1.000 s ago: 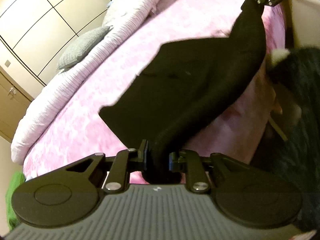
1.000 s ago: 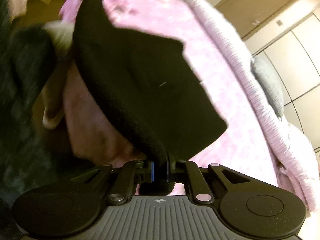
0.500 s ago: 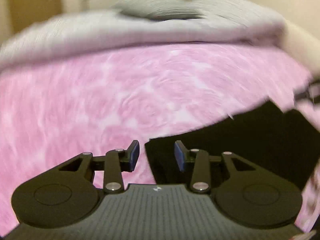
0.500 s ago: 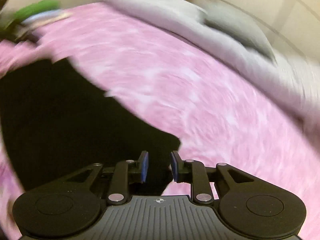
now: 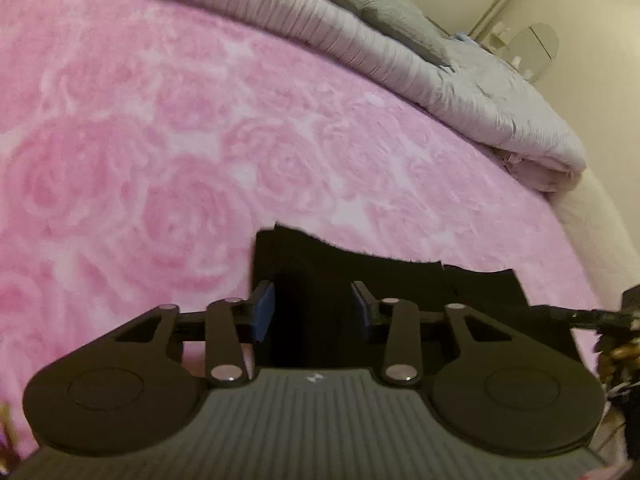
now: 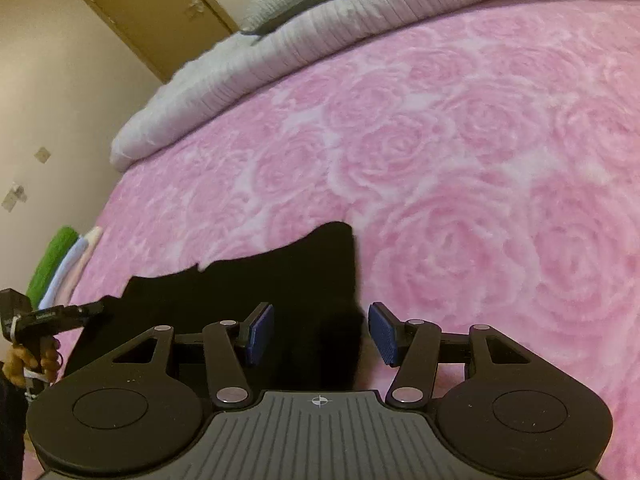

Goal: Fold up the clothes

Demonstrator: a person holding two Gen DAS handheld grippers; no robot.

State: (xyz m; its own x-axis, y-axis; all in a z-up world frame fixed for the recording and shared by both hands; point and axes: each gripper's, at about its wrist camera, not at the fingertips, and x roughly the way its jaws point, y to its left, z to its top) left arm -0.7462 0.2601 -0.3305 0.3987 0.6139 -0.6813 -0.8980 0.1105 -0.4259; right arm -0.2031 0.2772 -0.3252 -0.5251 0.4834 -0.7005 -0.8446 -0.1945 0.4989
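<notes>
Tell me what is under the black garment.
The black garment lies flat on the pink rose-patterned blanket, which shows all around its far edges. Whatever sits directly beneath the cloth is covered and cannot be seen.

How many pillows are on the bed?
1: a grey pillow lies on the folded pale duvet at the far edge of the pink blanket. Others may be out of frame.

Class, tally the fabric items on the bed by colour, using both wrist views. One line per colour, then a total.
Black flat garment: 1
Pink rose-patterned blanket: 1
Pale lilac ribbed quilt: 1
Grey pillow: 1
Green folded cloth: 1
Light blue folded cloth: 1
Total: 6
</notes>
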